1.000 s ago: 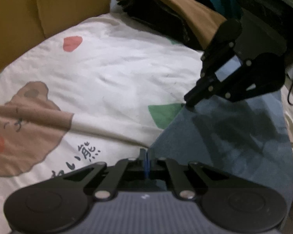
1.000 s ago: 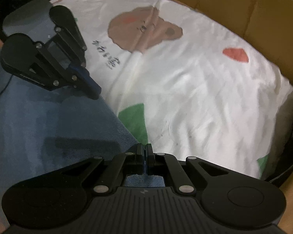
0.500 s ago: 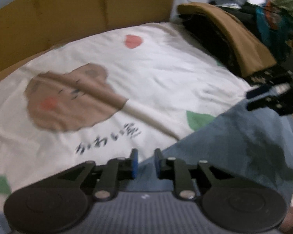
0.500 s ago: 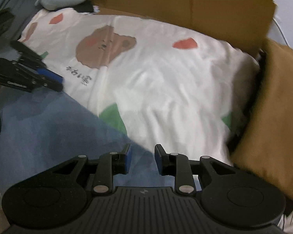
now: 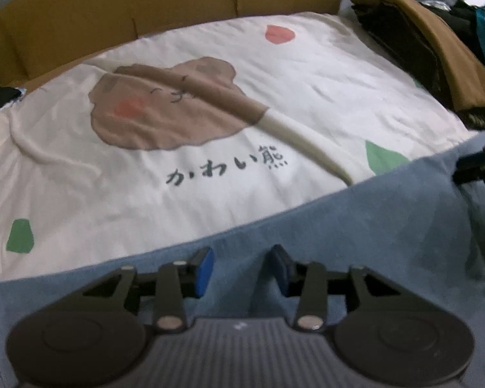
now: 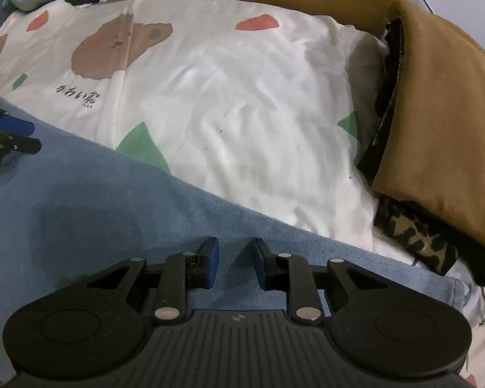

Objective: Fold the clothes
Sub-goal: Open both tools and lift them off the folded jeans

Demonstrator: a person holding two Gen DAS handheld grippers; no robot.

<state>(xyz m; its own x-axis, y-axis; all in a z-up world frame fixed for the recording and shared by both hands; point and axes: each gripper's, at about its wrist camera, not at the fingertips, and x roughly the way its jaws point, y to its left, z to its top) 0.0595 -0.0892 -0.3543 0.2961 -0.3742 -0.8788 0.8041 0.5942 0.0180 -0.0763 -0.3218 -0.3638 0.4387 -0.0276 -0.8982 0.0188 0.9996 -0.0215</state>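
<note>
The blue garment is lying flat across the lower frame on the bear-print bedsheet. Both the left tongs and the right tongs are hovering over it with their blades parted, gripping nothing. A closing grip risks pinching the sheet underneath too, dragging it and wrinkling the fabric.
</note>
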